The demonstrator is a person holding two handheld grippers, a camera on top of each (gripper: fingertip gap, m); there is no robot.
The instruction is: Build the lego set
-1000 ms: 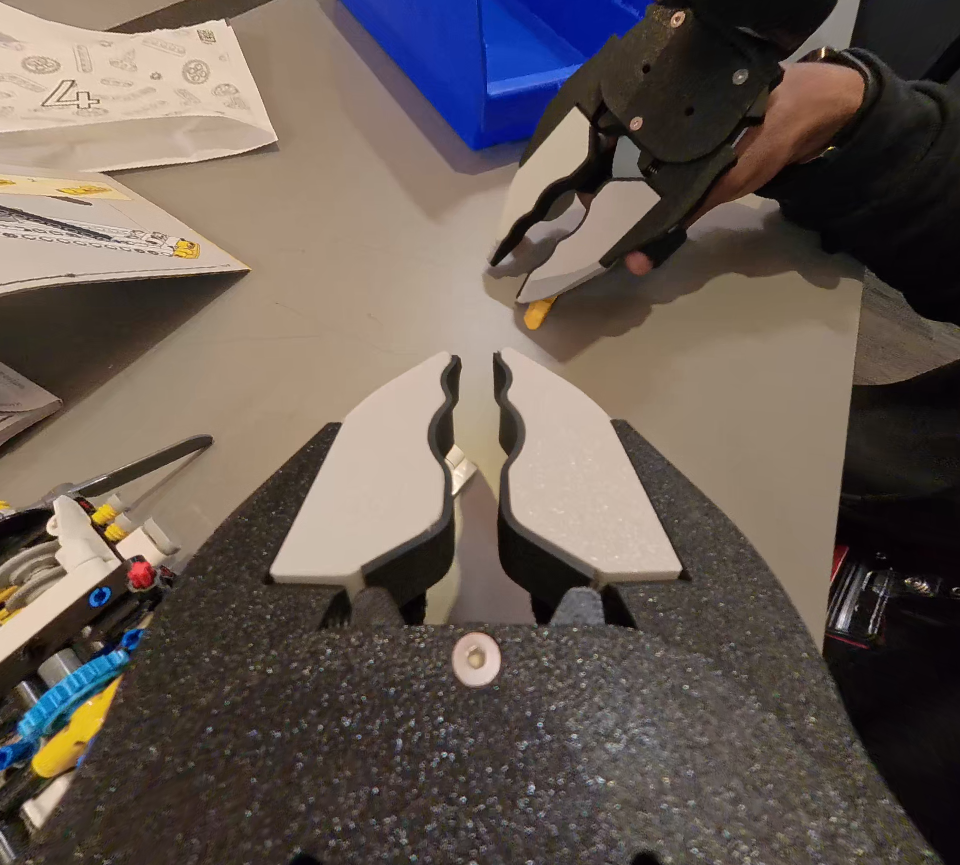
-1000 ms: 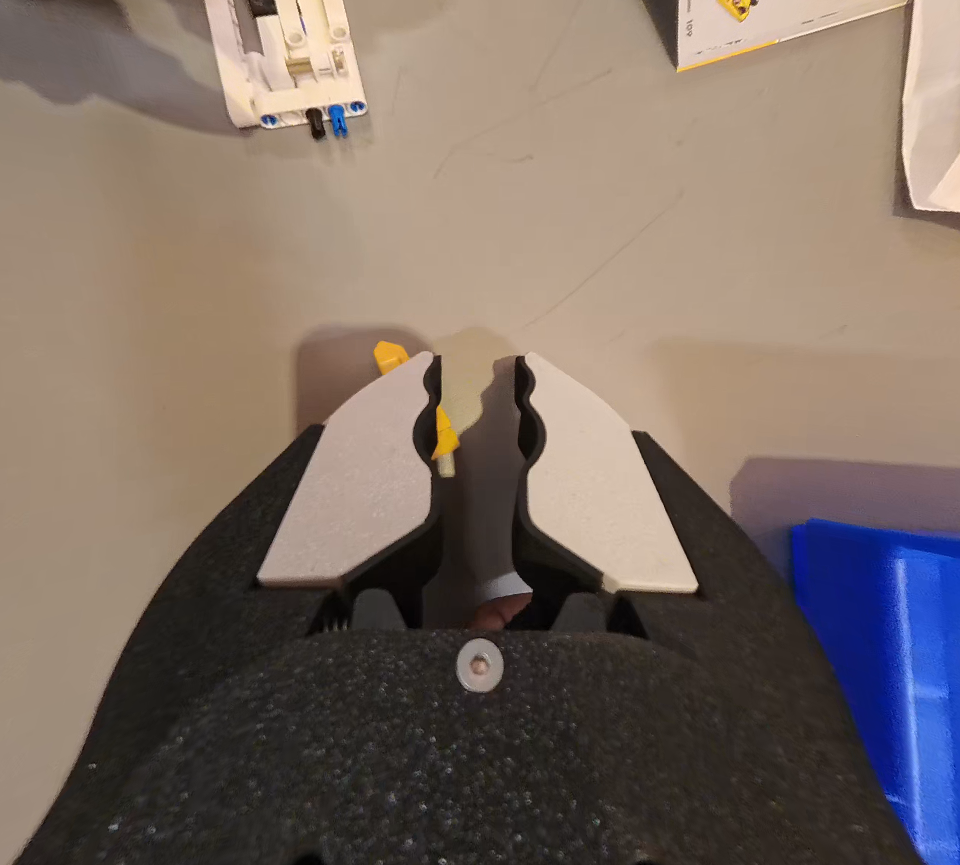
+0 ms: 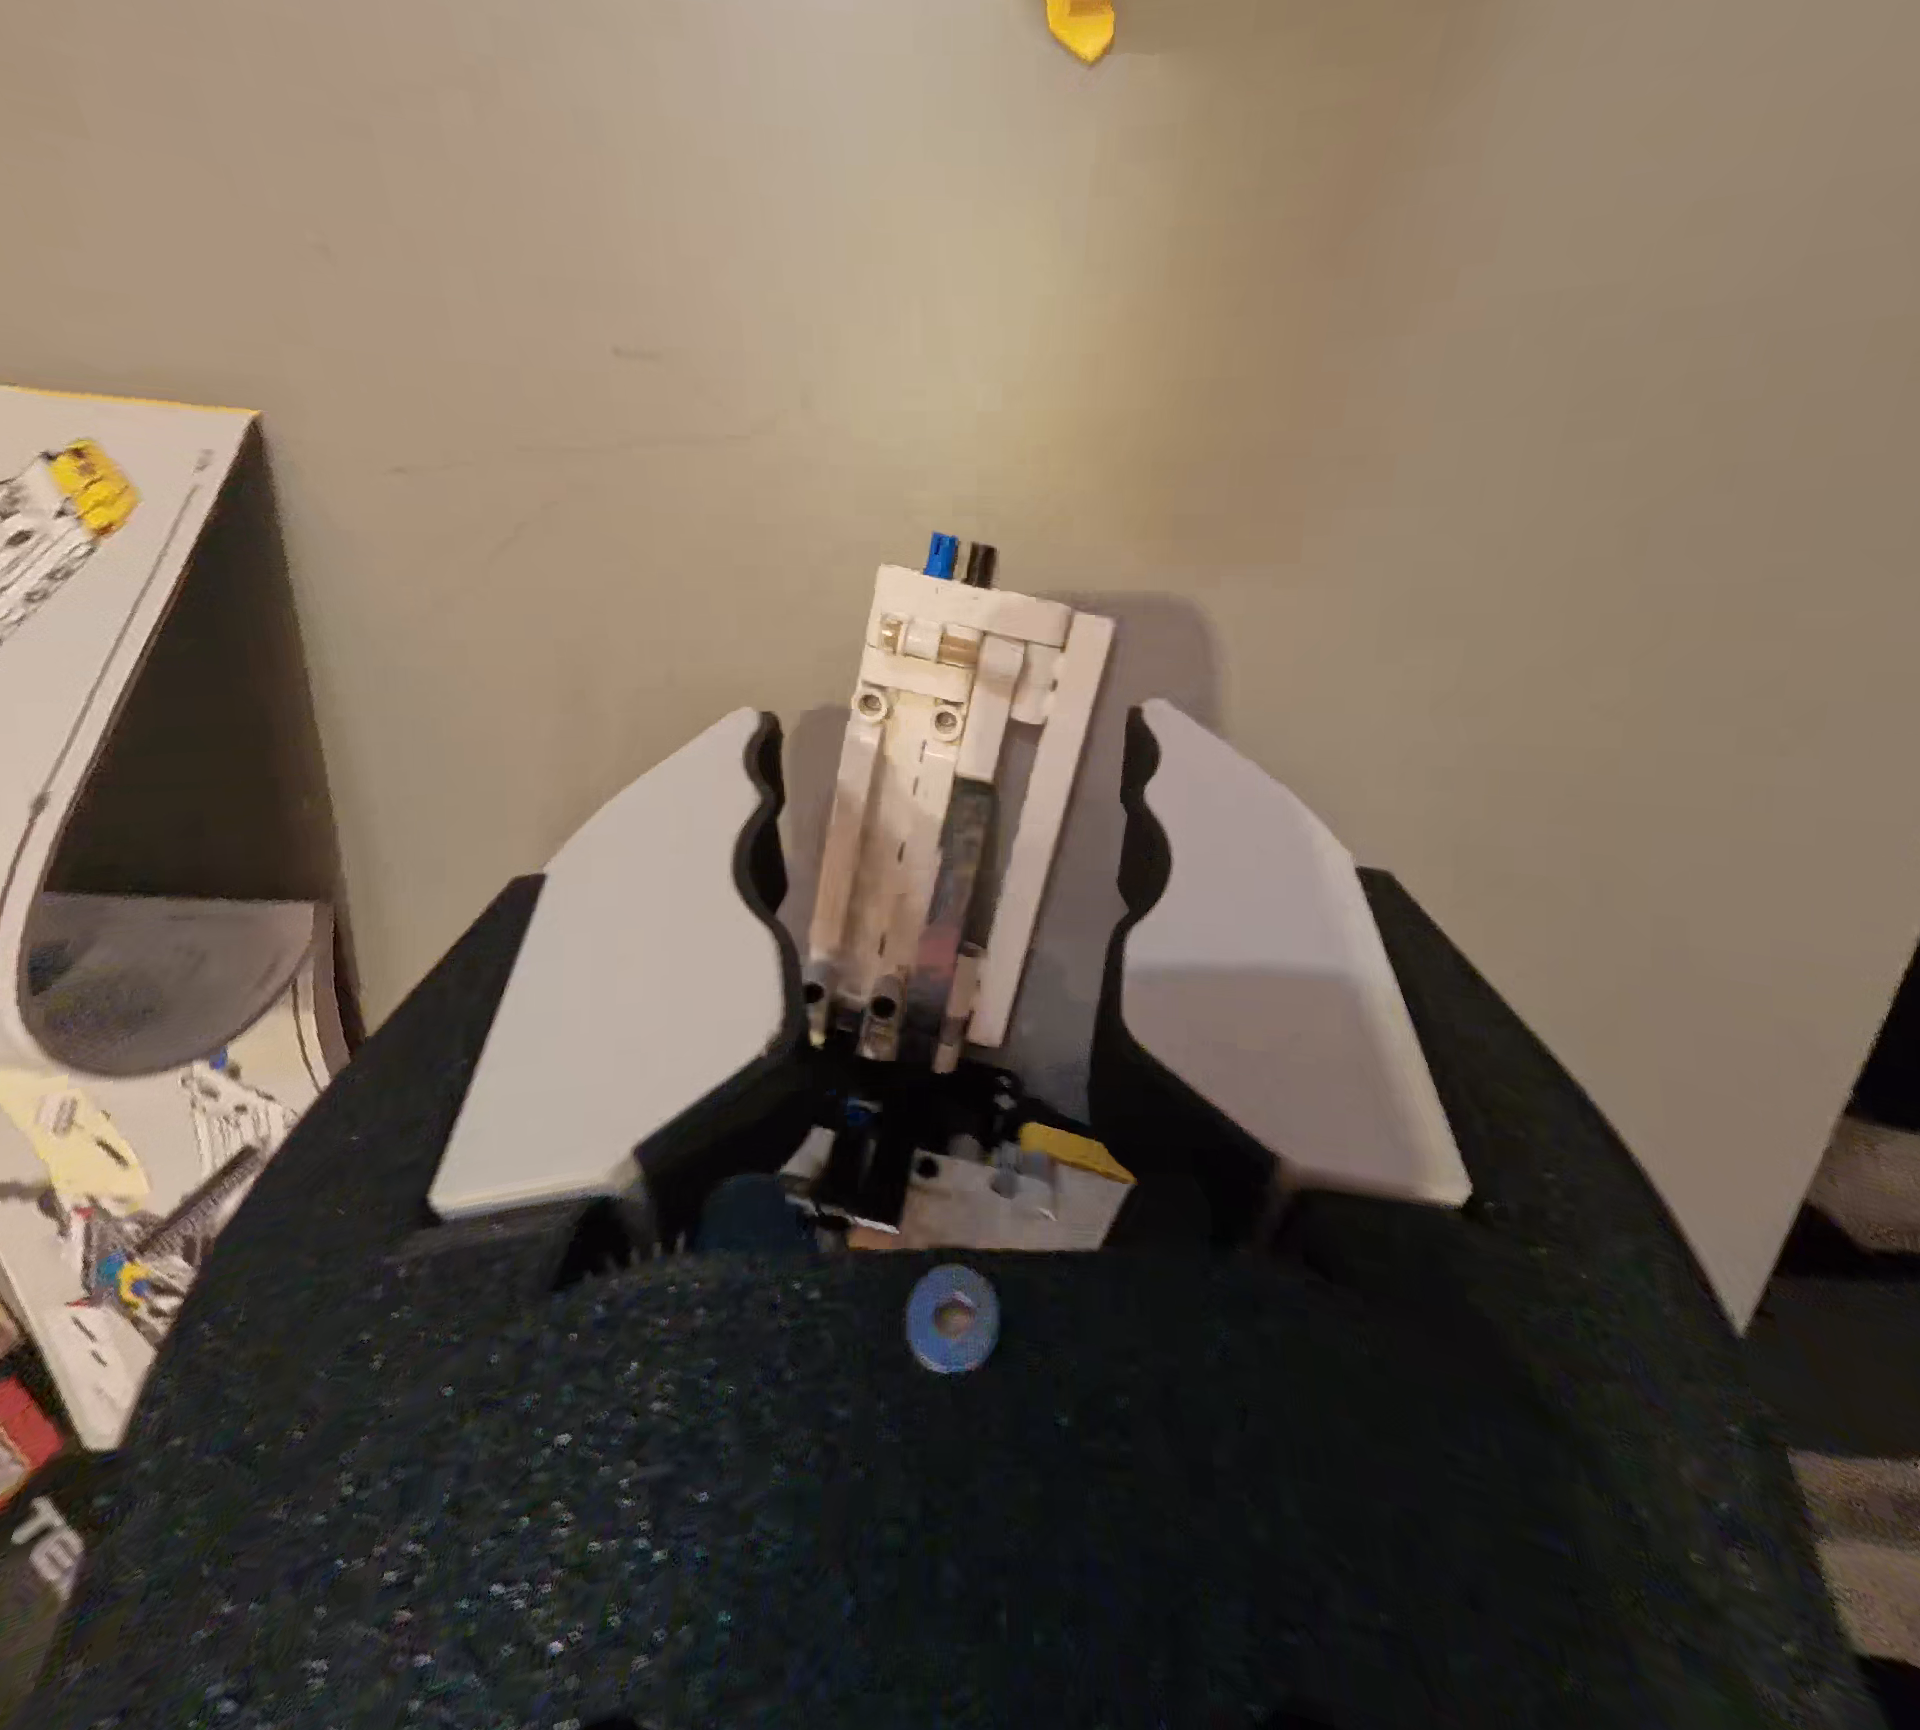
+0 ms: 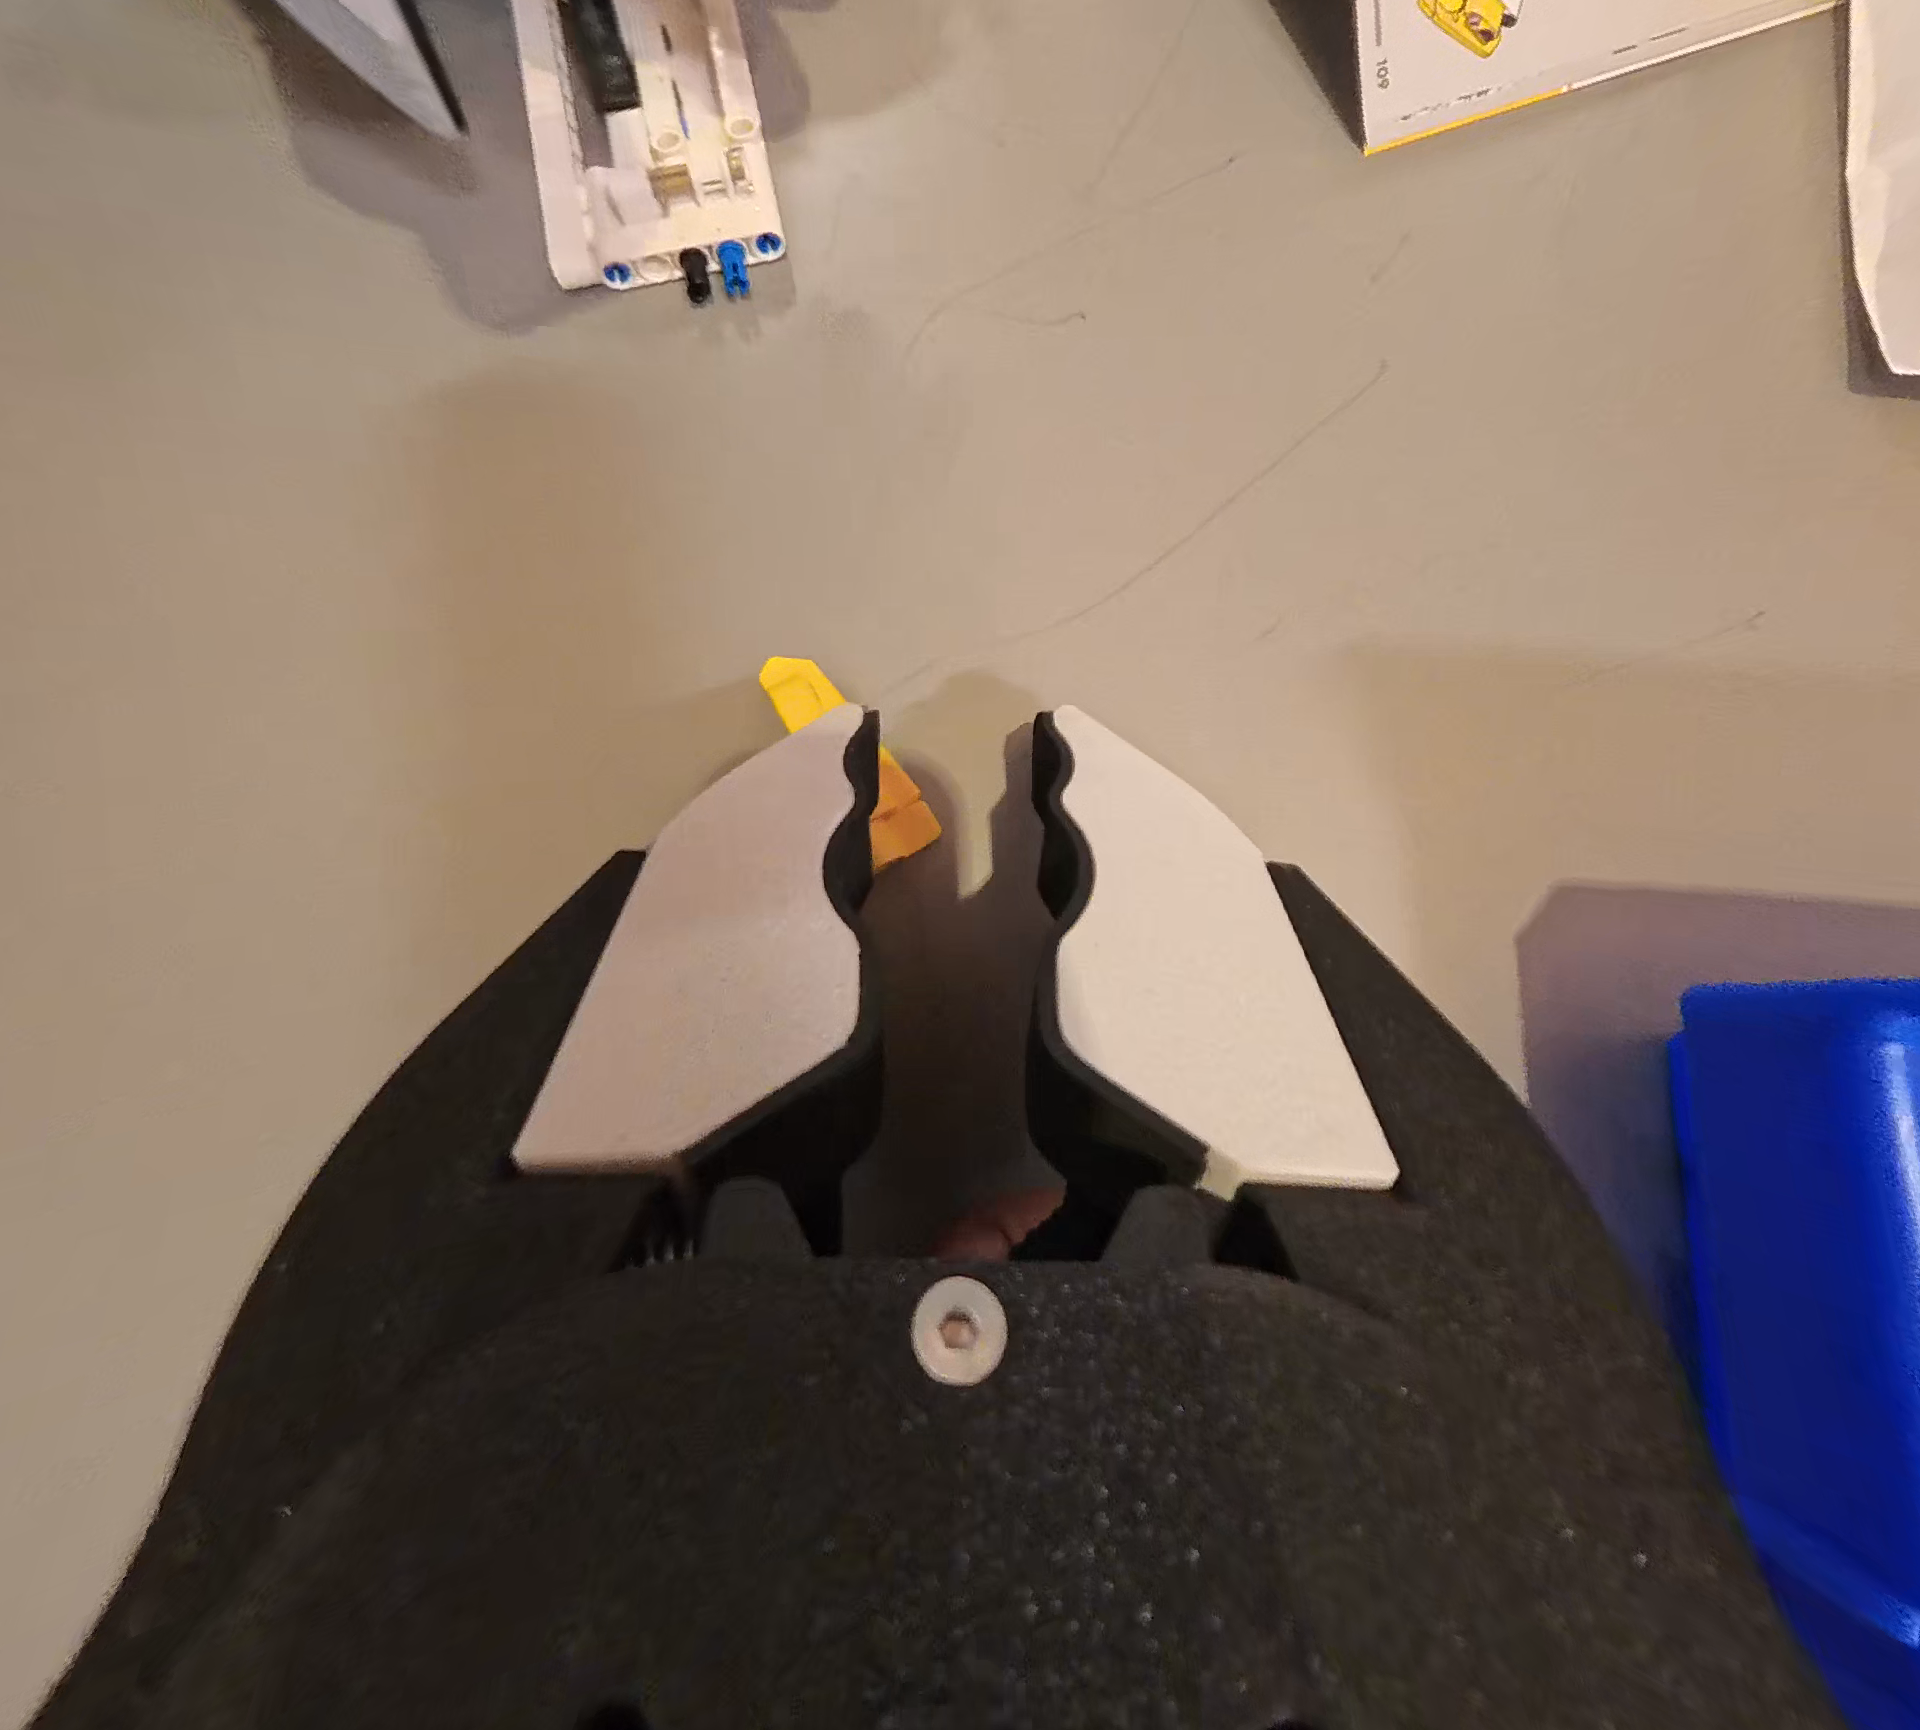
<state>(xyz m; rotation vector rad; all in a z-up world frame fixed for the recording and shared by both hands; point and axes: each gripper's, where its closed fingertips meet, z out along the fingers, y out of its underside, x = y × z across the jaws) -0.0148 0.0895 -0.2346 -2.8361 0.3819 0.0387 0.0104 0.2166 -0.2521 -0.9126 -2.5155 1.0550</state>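
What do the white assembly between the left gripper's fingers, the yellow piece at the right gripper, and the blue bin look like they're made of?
White assembly: moulded hard plastic, semi-gloss, with pin holes and blue and black connector pins at its end.
Yellow piece: the same kind of plastic, smooth, crisp bevelled edges.
Blue bin: probably thicker moulded plastic, glossy, with soft highlights on its rounded rim.

Warm, dim indoor light; soft shadows pool on the surface (image 4: 1039, 485) (left wrist view motion-blurred), with wide-angle bending at the edges.
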